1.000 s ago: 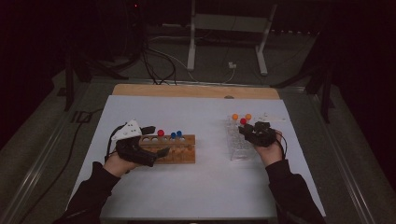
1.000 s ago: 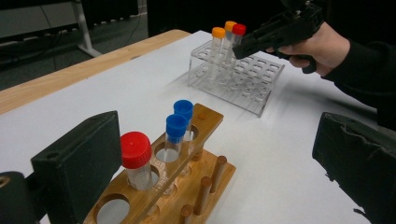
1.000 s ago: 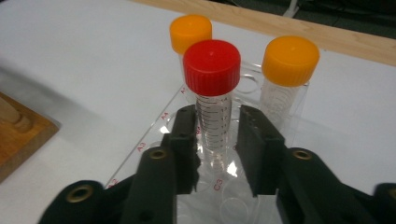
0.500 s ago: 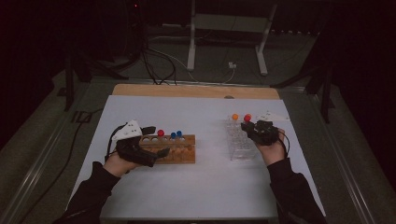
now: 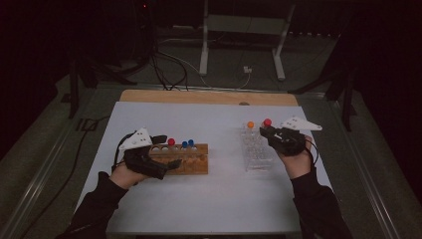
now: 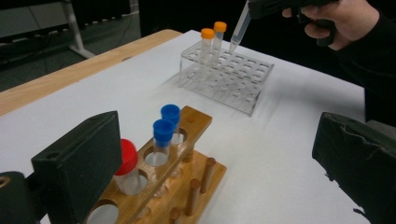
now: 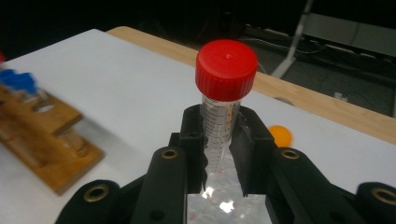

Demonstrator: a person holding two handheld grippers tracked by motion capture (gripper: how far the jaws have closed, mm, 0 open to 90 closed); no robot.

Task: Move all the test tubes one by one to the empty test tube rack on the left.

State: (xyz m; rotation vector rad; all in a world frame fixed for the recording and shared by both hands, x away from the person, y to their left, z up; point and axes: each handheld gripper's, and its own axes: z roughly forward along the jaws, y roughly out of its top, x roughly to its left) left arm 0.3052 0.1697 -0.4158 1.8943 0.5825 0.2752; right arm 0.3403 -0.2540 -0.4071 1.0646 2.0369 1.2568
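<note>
My right gripper (image 7: 218,135) is shut on a clear tube with a red cap (image 7: 226,63). It holds the tube upright, its pointed tip just above the clear plastic rack (image 6: 233,77). From the high view, that gripper (image 5: 274,135) and the red cap (image 5: 267,122) are at the rack's far right. Two orange-capped tubes (image 6: 207,35) stand in the rack's far corner. My left gripper (image 6: 215,168) is open, its jaws wide apart on either side of the wooden rack (image 6: 187,163). That rack holds a red-capped tube (image 6: 127,156) and two blue-capped tubes (image 6: 163,133).
A white sheet (image 5: 209,199) covers the table, with a bare wooden strip (image 5: 199,96) along the far edge. Cables and a metal stand (image 5: 204,45) lie on the dark floor beyond. The two racks stand apart on the sheet.
My right gripper has shifted a little to the right and away with the red-capped tube. The left gripper has stayed by the wooden rack.
</note>
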